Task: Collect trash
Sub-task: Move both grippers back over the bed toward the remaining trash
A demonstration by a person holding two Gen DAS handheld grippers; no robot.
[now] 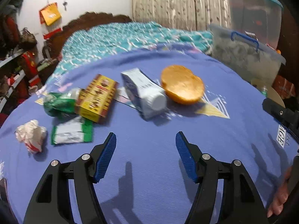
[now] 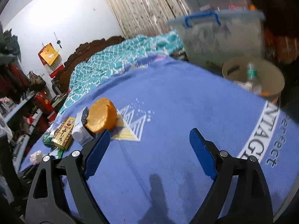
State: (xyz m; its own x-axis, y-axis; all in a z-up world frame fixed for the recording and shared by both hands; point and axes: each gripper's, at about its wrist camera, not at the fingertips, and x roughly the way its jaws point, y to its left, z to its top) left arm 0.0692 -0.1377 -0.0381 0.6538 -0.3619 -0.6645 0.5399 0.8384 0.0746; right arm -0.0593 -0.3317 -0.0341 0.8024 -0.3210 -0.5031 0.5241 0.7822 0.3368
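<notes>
With both hand-held grippers spread wide and empty over the blue bedspread [image 1: 149, 149], nothing gripped yet. Trash clustered toward the bed's left edge: orange peel half [image 1: 182, 85], white-capped carton [image 1: 143, 93] with its long axis pointing roughly back at the left hand-held gripper [image 1: 145, 145], yellow box [image 1: 97, 98], crumpled tissue [image 1: 30, 135]. Nearer to the left one; off the left fingertip of the right hand-held gripper [image 2: 149, 143]. Bin [image 2: 253, 78], blurred, probably past the right edge.

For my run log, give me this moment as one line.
left claw open, empty | right claw open, empty | orange peel, white carton, yellow box, crumpled paper on blue blanket | bin holds bottle
</notes>
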